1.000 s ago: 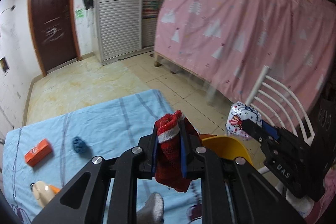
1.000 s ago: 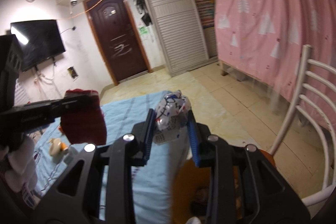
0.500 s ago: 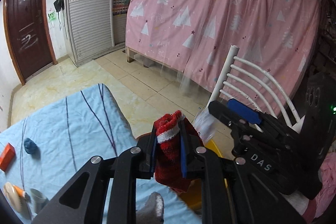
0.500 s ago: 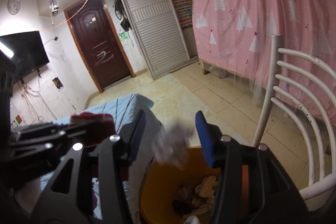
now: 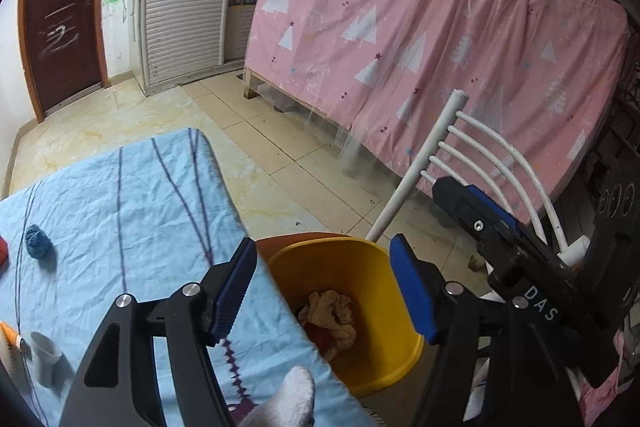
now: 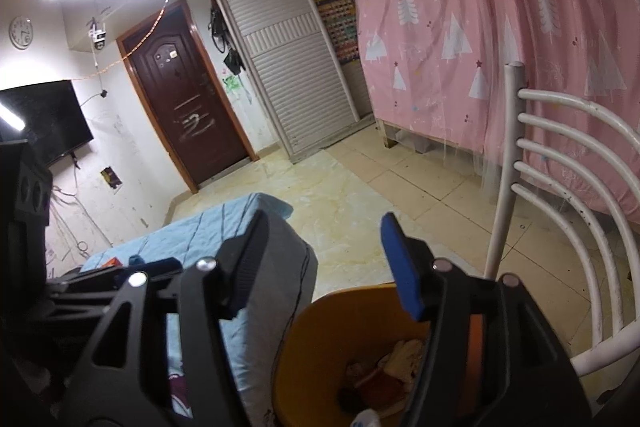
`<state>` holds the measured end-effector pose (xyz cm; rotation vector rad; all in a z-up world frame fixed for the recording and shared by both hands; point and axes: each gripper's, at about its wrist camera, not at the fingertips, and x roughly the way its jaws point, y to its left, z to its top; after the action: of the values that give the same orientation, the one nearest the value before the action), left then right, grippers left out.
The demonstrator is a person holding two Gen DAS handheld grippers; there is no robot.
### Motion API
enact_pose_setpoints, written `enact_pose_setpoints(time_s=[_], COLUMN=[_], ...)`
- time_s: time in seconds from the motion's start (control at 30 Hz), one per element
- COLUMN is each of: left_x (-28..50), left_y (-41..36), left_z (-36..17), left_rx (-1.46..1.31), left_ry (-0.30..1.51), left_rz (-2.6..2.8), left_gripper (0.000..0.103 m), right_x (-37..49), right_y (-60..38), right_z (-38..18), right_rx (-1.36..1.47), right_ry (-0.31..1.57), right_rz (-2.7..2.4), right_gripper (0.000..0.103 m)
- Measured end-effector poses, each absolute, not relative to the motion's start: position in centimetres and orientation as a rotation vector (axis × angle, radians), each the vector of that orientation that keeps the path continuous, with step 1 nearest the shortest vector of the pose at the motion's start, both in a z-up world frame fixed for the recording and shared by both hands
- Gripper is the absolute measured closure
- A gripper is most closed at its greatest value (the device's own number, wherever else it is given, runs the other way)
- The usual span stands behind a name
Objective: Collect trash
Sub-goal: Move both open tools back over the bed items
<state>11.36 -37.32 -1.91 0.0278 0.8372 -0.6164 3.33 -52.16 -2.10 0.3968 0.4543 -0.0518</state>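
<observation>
One yellow bin (image 5: 394,351), crumpled trash (image 5: 330,313) inside

White letters "DAS" stand on the black body of the right gripper (image 5: 452,195), seen from the left wrist camera. Poster and door markings are too small to read.

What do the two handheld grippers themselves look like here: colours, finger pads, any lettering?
Both the left gripper and the right gripper are black angular linkages with silver pivot bolts and blue ribbed pads on the fingers. Seen from the left wrist, the right gripper's side carries white "DAS" lettering.
</observation>
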Motion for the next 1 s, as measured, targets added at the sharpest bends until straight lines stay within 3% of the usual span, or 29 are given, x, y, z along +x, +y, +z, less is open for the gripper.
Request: enact_pose_setpoints(time_s=[0.53, 1.0], left_x=[9.2, 9.0], left_y=[-25.7, -13.7], left_z=[2.7, 2.9], left_rx=[-0.029, -0.029], left_ry=[0.696, 0.646], left_rz=[-0.470, -0.180], left_gripper=[0.032, 0.028], right_x=[7.0, 8.7], right_y=[-41.9, -32.0], right_z=[-2.2, -2.7], right_rx=[0.314, 0.187], right_ry=[0.534, 0.623], right_rz=[0.153, 0.327], right_gripper=[0.042, 0.038])
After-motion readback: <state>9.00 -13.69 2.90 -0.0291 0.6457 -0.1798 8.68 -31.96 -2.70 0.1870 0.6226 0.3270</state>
